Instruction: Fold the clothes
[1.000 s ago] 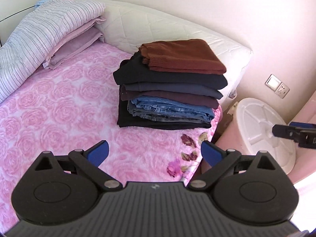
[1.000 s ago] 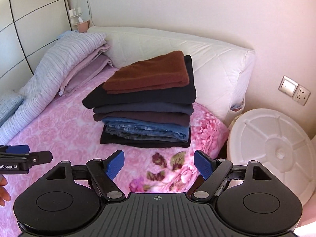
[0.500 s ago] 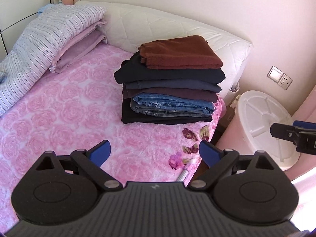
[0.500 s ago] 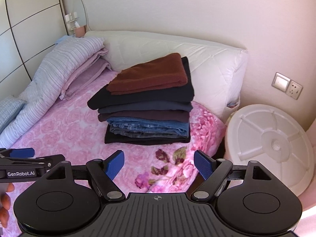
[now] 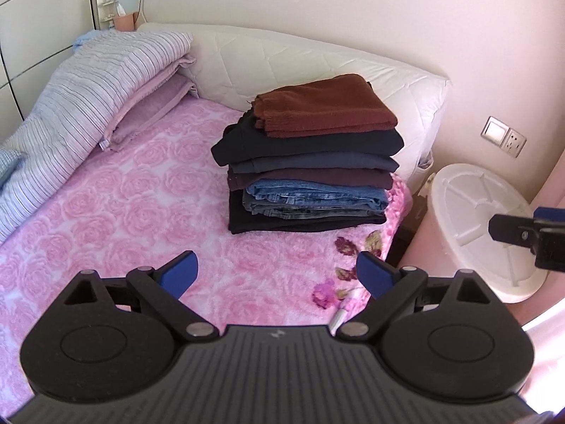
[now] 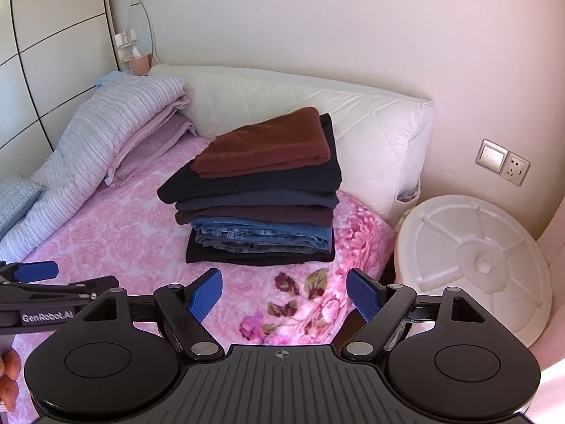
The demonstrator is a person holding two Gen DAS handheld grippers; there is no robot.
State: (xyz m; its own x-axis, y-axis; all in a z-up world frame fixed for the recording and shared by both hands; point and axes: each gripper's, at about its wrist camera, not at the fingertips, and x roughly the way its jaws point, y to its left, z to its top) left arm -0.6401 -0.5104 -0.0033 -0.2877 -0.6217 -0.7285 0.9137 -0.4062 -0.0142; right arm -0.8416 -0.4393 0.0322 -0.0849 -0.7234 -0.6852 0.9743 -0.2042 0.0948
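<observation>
A neat stack of folded clothes (image 5: 310, 173) (image 6: 257, 208) rests on the pink rose bedspread (image 5: 116, 219) (image 6: 116, 240), near the bed's right corner. A rust-brown piece (image 5: 321, 109) (image 6: 265, 148) tops it, over dark garments and blue jeans (image 5: 317, 198) (image 6: 261, 236). My left gripper (image 5: 277, 275) hangs open over the bedspread, short of the stack, with nothing between its blue pads. My right gripper (image 6: 284, 293) is open too, empty, in front of the stack. Each gripper shows at the edge of the other's view.
A white quilted bolster (image 5: 317, 67) (image 6: 300, 106) lies behind the stack. Striped and lilac bedding (image 5: 91, 88) (image 6: 106, 141) is piled at the left. A white round lid (image 5: 483, 222) (image 6: 473, 265) sits right of the bed, below a wall switch and socket (image 6: 501, 162). A person's fingers (image 6: 9, 378) show at lower left.
Both grippers have drawn back and risen slightly from the stack, which now looks smaller and farther off. Both stayed open and empty. The stack has not moved.
</observation>
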